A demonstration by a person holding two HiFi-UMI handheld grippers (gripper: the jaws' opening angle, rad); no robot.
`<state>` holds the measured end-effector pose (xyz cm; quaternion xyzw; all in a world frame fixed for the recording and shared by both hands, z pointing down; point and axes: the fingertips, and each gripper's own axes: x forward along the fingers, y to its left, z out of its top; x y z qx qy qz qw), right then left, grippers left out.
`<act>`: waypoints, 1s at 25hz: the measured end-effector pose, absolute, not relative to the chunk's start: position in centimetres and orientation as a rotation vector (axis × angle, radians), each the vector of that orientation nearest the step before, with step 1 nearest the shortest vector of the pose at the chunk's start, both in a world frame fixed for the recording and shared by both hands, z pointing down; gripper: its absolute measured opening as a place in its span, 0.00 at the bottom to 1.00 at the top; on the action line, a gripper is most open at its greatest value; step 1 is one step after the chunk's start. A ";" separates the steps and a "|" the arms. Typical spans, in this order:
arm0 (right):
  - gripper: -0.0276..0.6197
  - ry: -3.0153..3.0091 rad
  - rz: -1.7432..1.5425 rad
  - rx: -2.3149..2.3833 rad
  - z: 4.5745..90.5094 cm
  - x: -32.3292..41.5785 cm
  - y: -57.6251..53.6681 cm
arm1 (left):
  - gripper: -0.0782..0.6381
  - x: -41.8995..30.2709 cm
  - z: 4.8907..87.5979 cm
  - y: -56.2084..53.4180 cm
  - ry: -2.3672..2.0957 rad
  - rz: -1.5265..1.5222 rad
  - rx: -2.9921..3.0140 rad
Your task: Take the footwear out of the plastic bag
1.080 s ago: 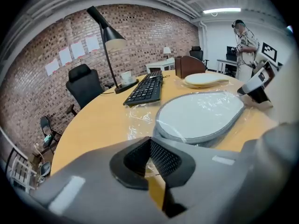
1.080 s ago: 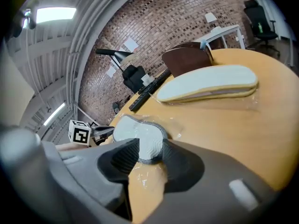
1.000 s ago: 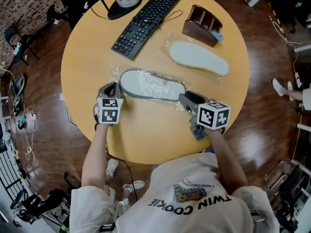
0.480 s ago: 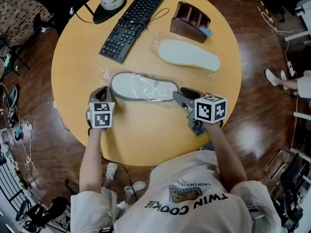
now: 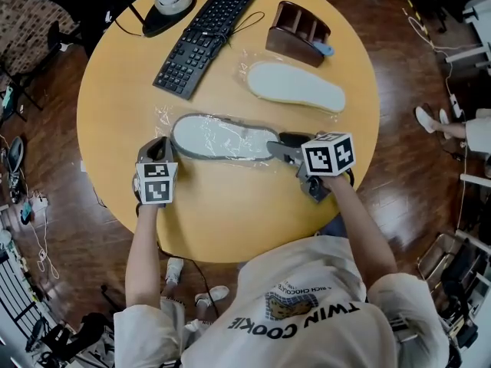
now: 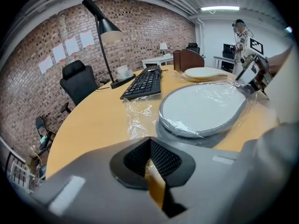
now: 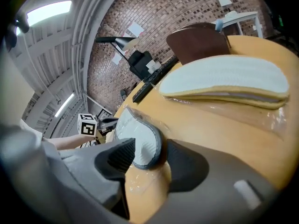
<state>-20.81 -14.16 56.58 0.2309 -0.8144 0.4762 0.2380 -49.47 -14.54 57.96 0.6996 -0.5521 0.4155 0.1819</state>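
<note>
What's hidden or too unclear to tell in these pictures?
- Left tool: tips together, but whether they pinch the plastic bag is unclear; the clear film disappears at the tips, left gripper view.
- Keyboard lettering: too small, head view.
- Brown organizer contents: hidden by its walls, head view.

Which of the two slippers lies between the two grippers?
The grey-rimmed slipper; the cream-edged slipper lies farther back, beside the brown holder.

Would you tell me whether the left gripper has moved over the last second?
No. The left gripper stays shut on the plastic bag, at the same spot beside the left end of the grey-rimmed slipper, just as near the table edge.
</note>
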 end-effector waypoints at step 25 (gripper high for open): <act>0.17 -2.249 1.460 0.505 56.0 -21.3 -14.4 | 0.11 -49.5 57.8 -14.6 -1.582 1.208 1.946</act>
